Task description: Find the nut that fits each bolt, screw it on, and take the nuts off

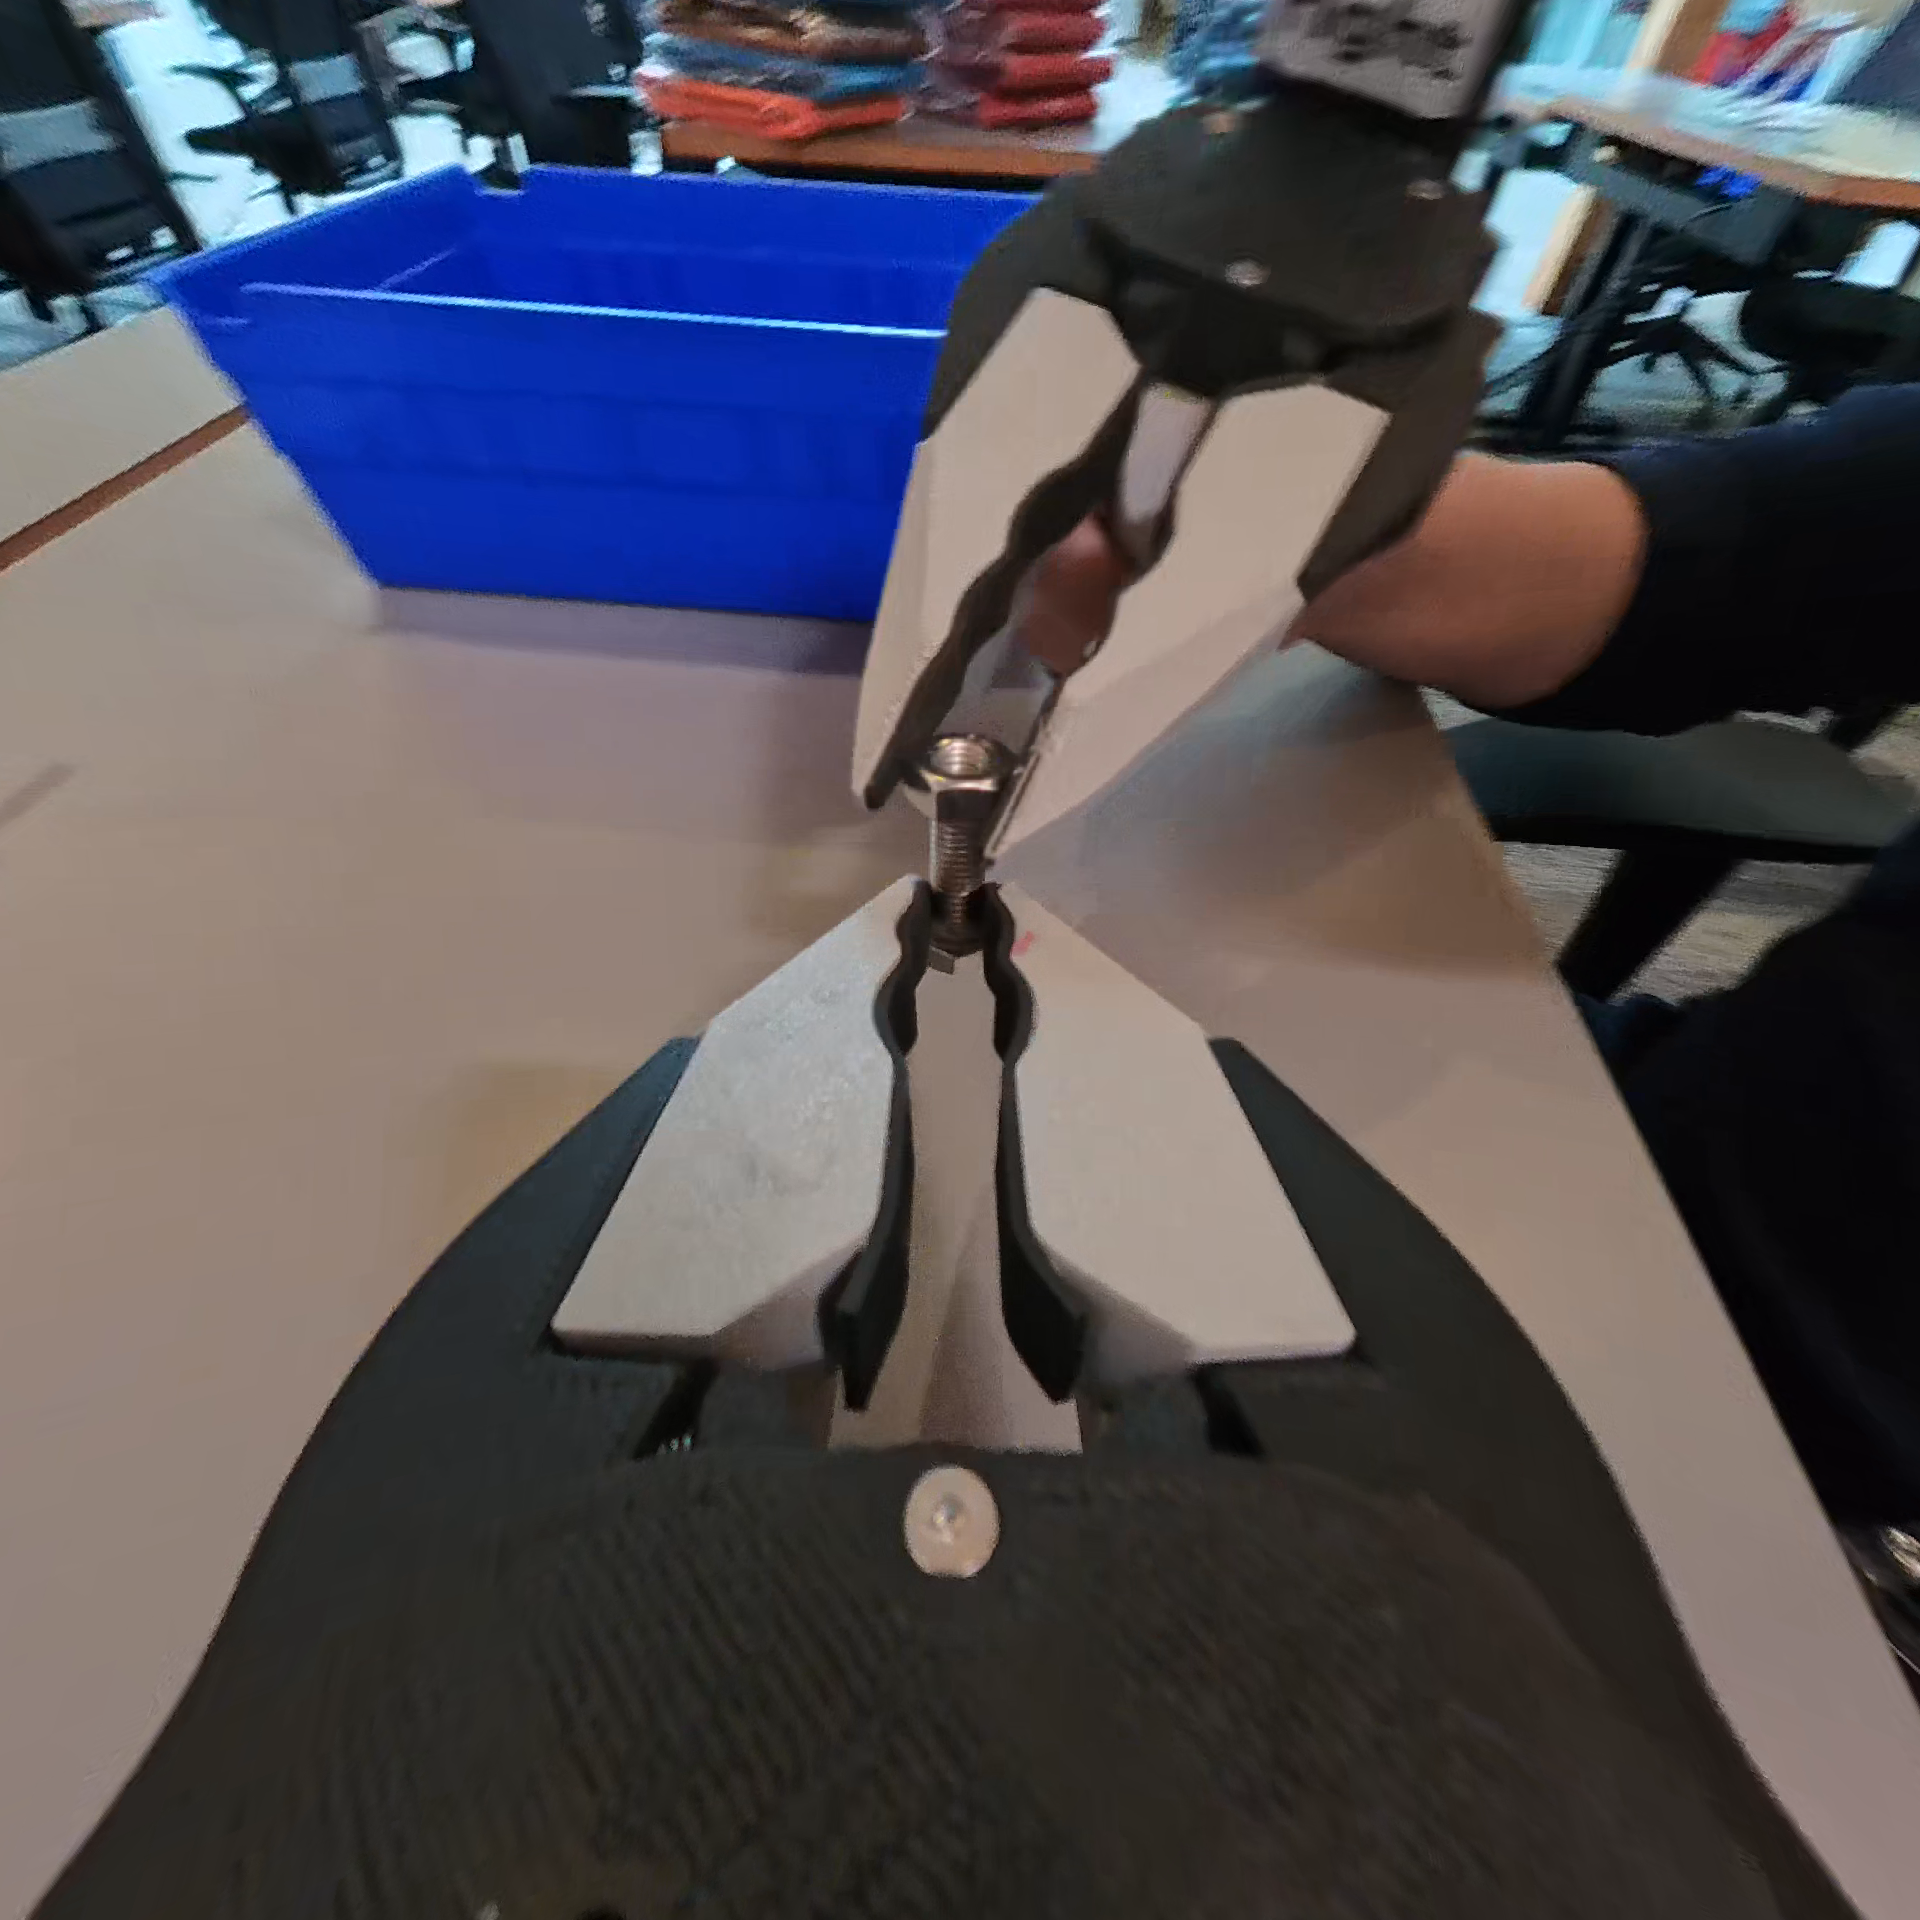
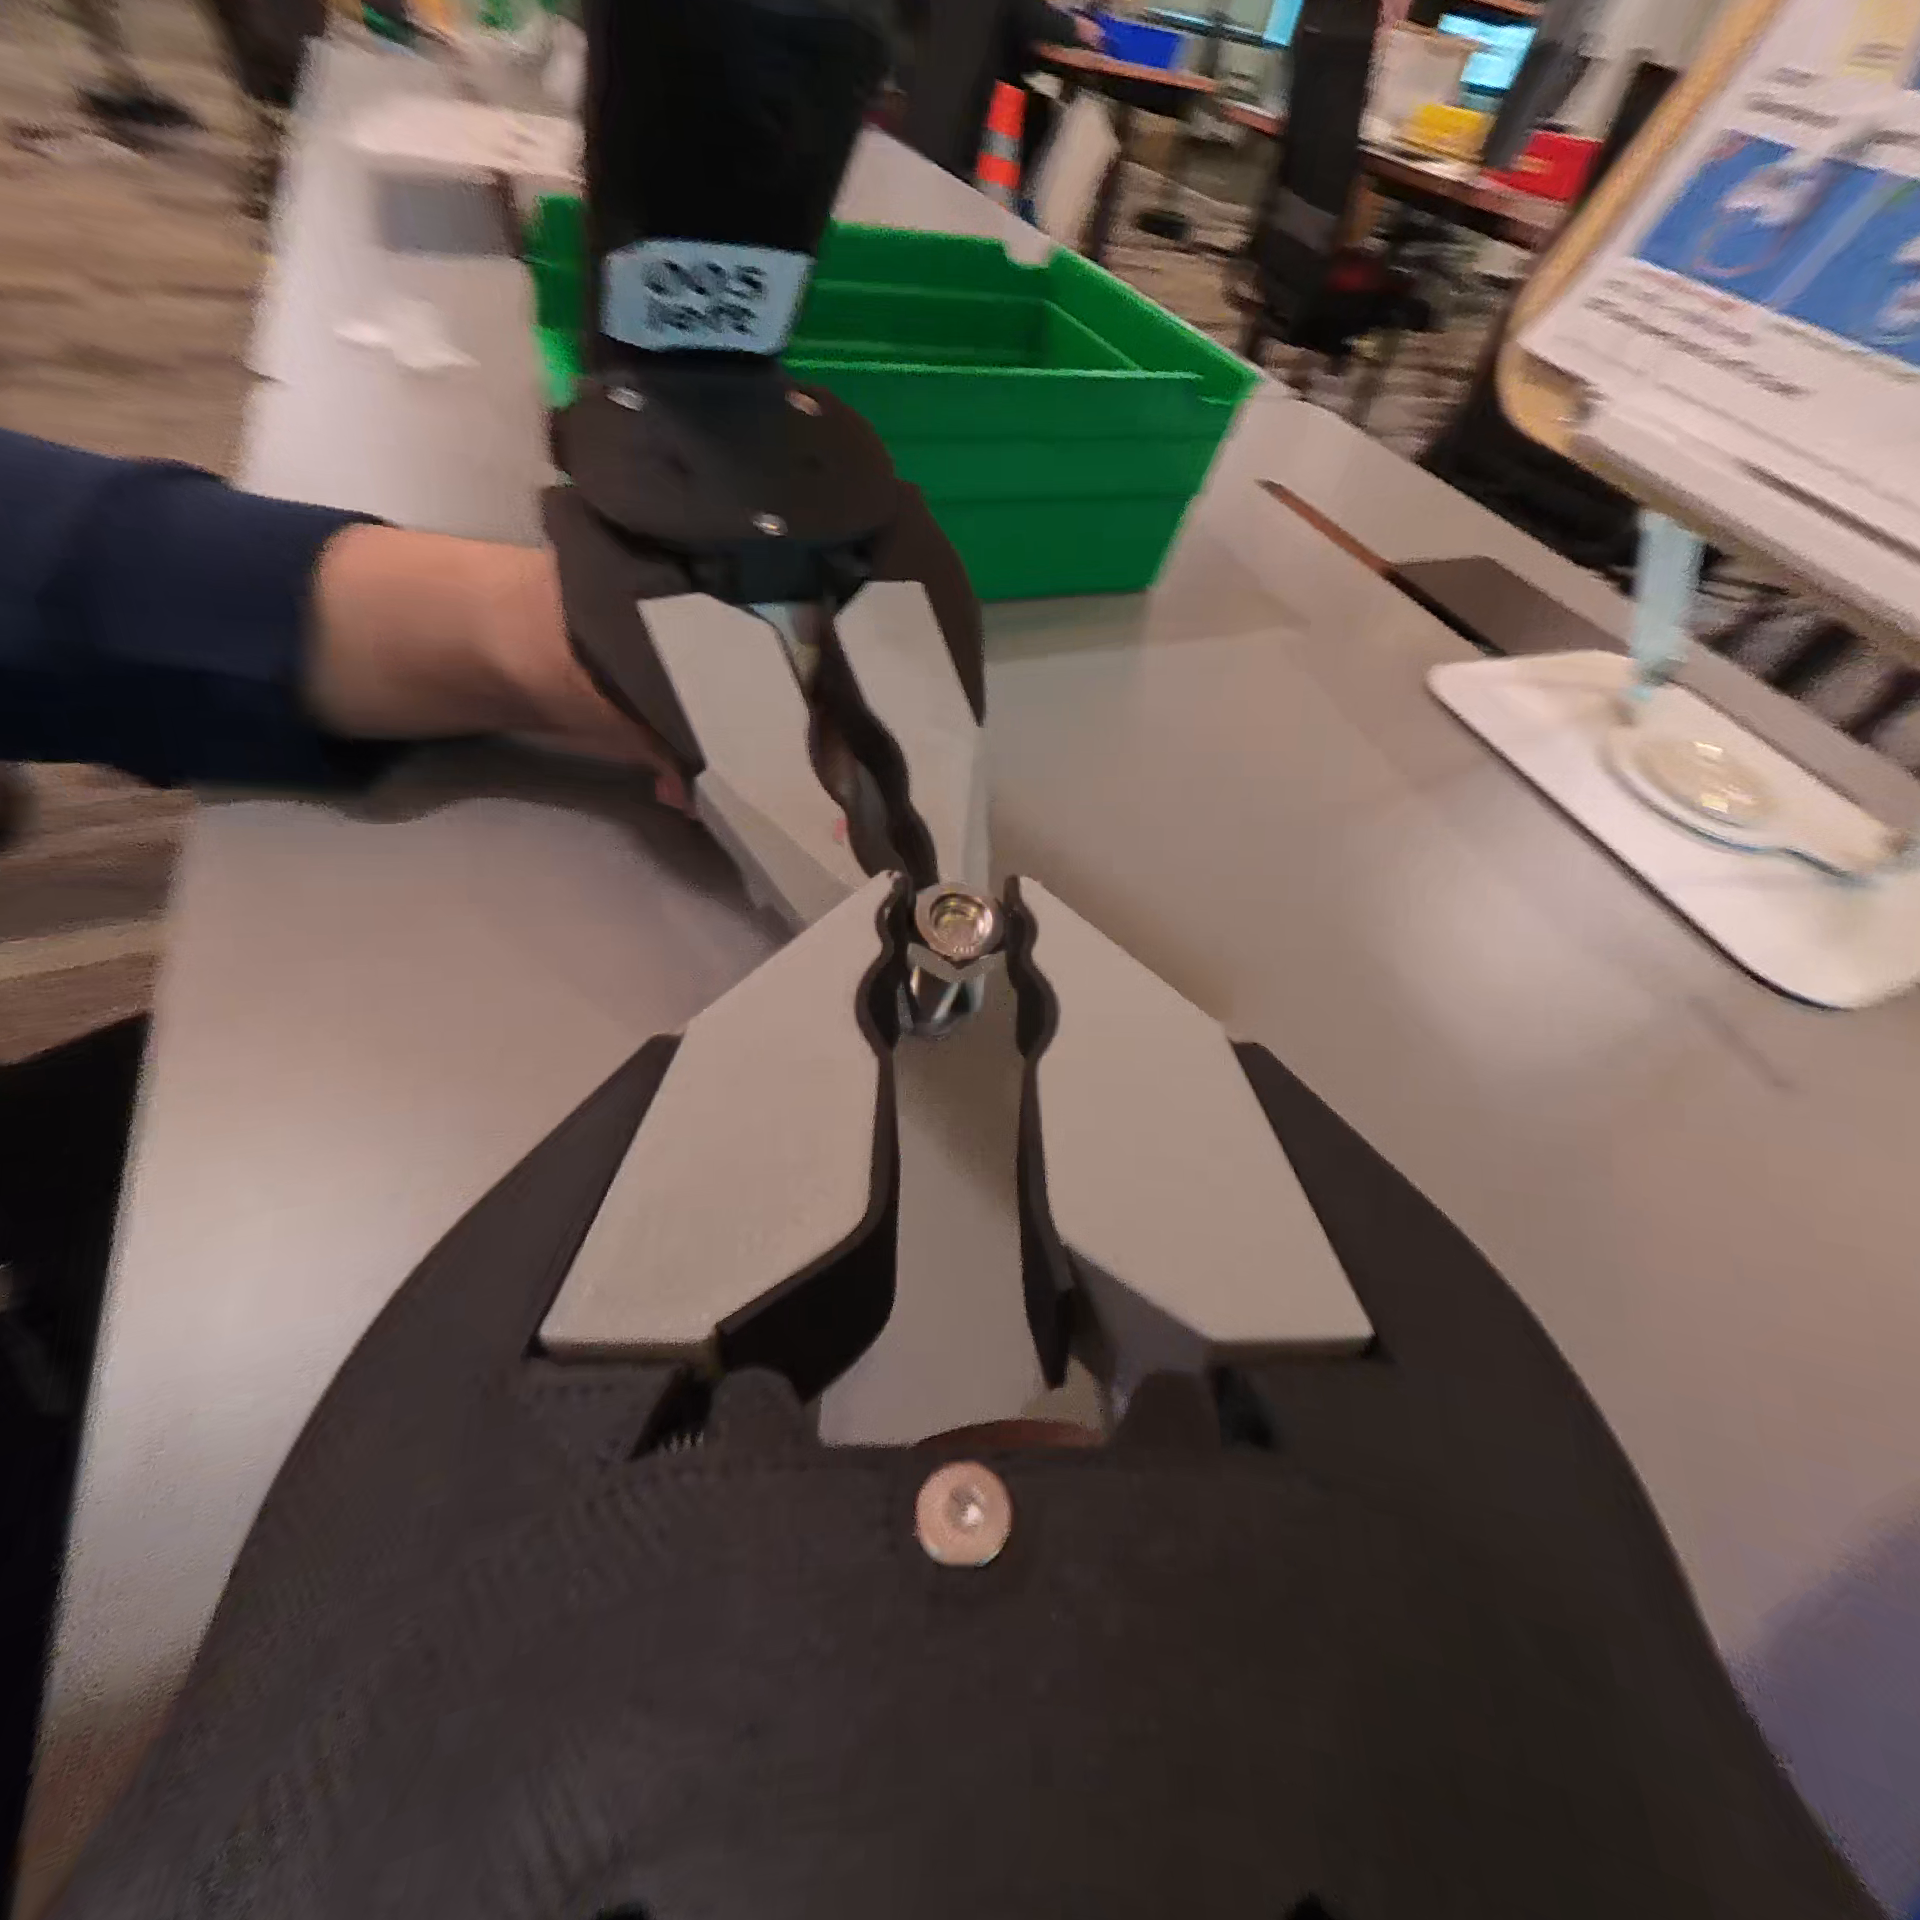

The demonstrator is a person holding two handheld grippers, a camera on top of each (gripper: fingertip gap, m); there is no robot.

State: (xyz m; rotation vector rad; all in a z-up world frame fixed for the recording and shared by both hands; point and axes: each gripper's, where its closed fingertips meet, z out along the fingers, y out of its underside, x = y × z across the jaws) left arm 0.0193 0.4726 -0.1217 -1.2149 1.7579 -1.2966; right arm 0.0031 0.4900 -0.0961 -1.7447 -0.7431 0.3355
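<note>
Steel threaded bolt (image 1: 954, 868) is sitting pinched low on its shank in the left gripper (image 1: 952, 925), black pads clenched on it, above the grey tabletop (image 1: 416, 831). Silver hex nut (image 1: 961, 774) is riding at the bolt's far end, grasped by the right gripper (image 1: 951, 790), which is coming down from the upper right. Blue plastic bin (image 1: 582, 416) is standing well behind.

Right wrist view: right gripper (image 2: 954, 940) is clamping the hex nut (image 2: 954, 928) between its wavy black pads, bore facing the camera; the bolt (image 2: 935, 1006) is showing just under it, and the left gripper (image 2: 899, 868) is reaching in from beyond, shut on the bolt. Green plastic tray (image 2: 1018, 416) is sitting farther back.

Judgement: threading step, direction unclear. To do it well: keeping the nut's axis in line with the bolt, twisting the right wrist in short turns and regripping, left holding rigid. Tilt is risking cross-threading or slip.
</note>
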